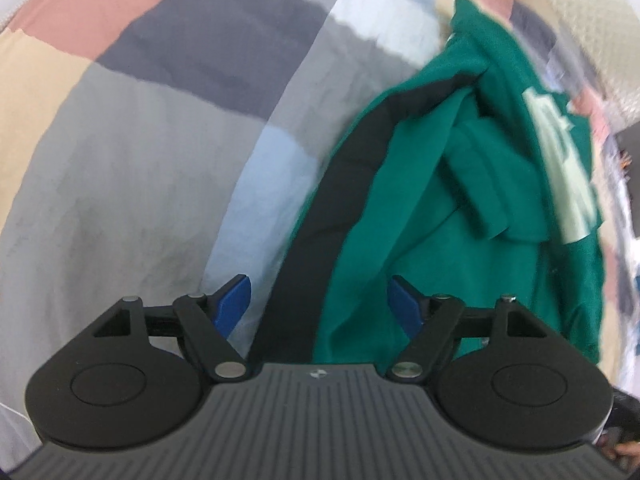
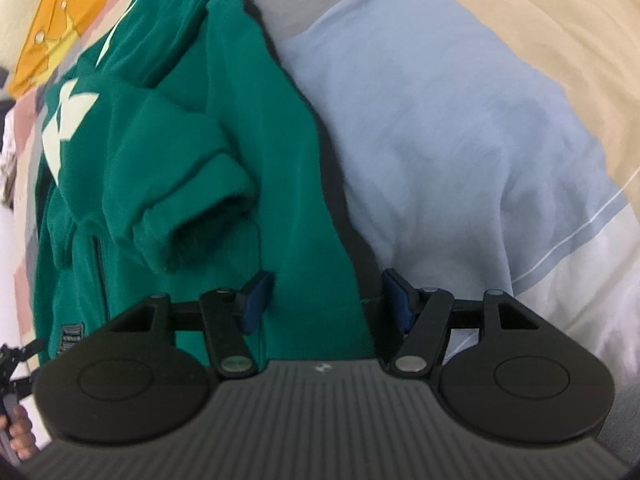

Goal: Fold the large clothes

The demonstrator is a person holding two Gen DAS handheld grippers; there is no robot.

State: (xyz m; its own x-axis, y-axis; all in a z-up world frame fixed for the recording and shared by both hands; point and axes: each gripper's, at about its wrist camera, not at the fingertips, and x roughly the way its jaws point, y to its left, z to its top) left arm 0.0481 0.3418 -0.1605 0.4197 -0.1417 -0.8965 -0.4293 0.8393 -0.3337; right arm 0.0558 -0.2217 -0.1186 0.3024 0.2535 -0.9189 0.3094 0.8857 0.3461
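A green sweatshirt (image 1: 424, 224) with pale lettering (image 1: 568, 168) lies partly folded on a patchwork bed cover (image 1: 140, 160). A black stripe (image 1: 344, 184) runs down its left edge. My left gripper (image 1: 319, 302) hovers over that edge, jaws wide apart, with the stripe and green cloth lying below the gap and the blue pads (image 1: 234, 300) off the cloth. In the right wrist view the sweatshirt (image 2: 256, 120) has a sleeve cuff (image 2: 200, 232) folded over its front. My right gripper (image 2: 327, 302) stands open over the garment's right edge, its pads (image 2: 258, 300) not pinching it.
The bed cover (image 2: 440, 120) shows pink, grey, beige and light blue blocks. A yellow item (image 2: 60, 20) lies beyond the sweatshirt. A hand (image 2: 16, 436) on the other gripper shows at the lower left of the right wrist view.
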